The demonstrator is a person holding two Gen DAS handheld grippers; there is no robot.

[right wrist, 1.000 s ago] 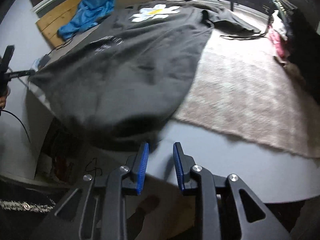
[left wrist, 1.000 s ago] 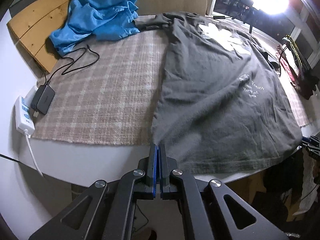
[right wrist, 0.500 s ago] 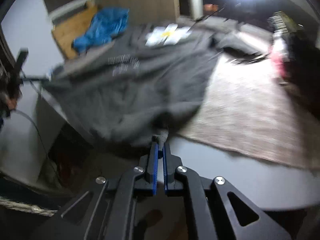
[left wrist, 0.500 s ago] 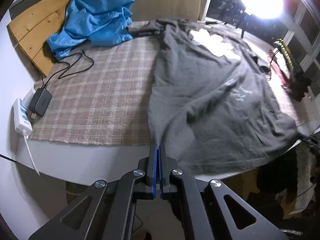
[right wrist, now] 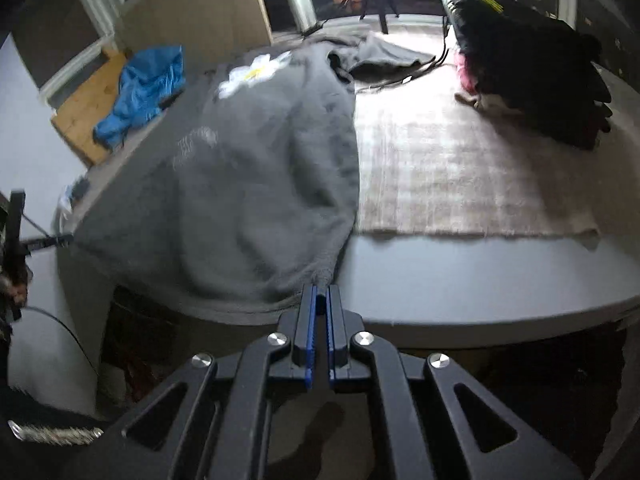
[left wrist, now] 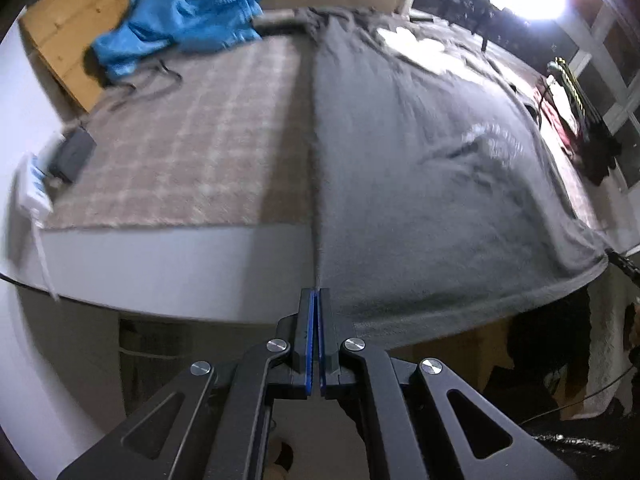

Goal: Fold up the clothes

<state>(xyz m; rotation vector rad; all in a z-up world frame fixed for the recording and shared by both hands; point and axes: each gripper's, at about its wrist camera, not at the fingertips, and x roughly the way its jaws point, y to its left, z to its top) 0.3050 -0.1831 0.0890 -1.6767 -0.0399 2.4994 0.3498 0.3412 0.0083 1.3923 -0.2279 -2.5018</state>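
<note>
1. Gripping both hem corners now: left gripper (left wrist: 318, 300) has its fingers clamped tight on the near left corner of the shirt (left wrist: 420, 184), cloth pinched at the tips.
2. Right gripper (right wrist: 320, 300) has its fingers nearly together on the near right corner; a nub of grey cloth sits between them.
3. Shirt lies spread on the counter (right wrist: 460, 272), over the plaid mat (right wrist: 460, 168), hem hanging just past the near edge, flower print (right wrist: 256, 72) at the far end.
4. Step in hand looks like lifting the hem to fold it toward the collar. Keep both hands level with each other so the hem stays straight.
5. Keep the hem taut between the grippers; slack will make a crooked crease.
6. Lift enough to clear the body cloth, then carry forward; don't drag the whole shirt along the mat.
7. Risk: right grip is only on a small nub, could slip. Don't jerk.
8. Blue garment (left wrist: 192, 12) and dark pile (right wrist: 532, 68) sit well apart from the shirt; steer clear of both.
</note>
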